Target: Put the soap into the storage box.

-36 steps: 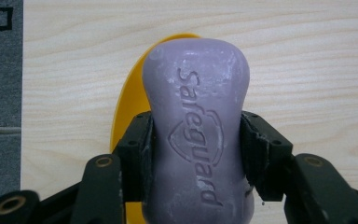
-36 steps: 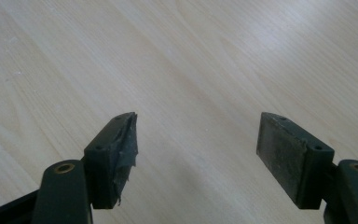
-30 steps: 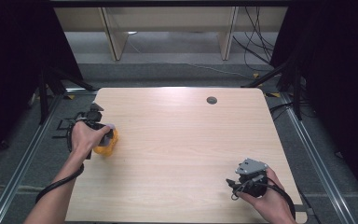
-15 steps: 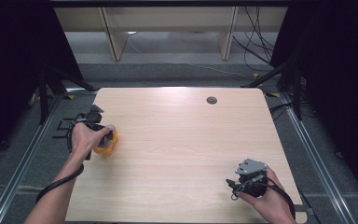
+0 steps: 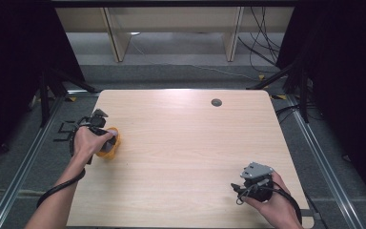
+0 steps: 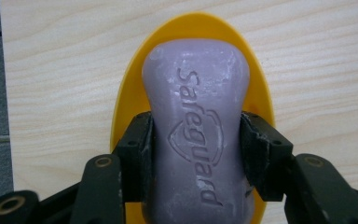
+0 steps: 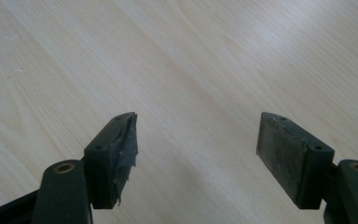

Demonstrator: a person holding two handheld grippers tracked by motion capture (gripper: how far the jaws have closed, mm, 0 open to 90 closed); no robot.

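Note:
A purple bar of soap (image 6: 196,126) stamped "Safeguard" lies on a yellow oval soap dish (image 6: 131,93) near the table's left edge. My left gripper (image 6: 196,154) is shut on the soap, one pad pressed on each long side. In the high view the yellow soap dish (image 5: 115,143) peeks out beside the hand that holds the left gripper (image 5: 106,143). My right gripper (image 7: 196,140) is open over bare wood with nothing between its pads. In the high view the right gripper (image 5: 248,187) sits low near the table's front right corner.
The light wooden table (image 5: 186,143) has a dark round cable hole (image 5: 216,102) at its back right. Grey floor and metal rails flank the table, and wooden legs and cables stand beyond its far edge.

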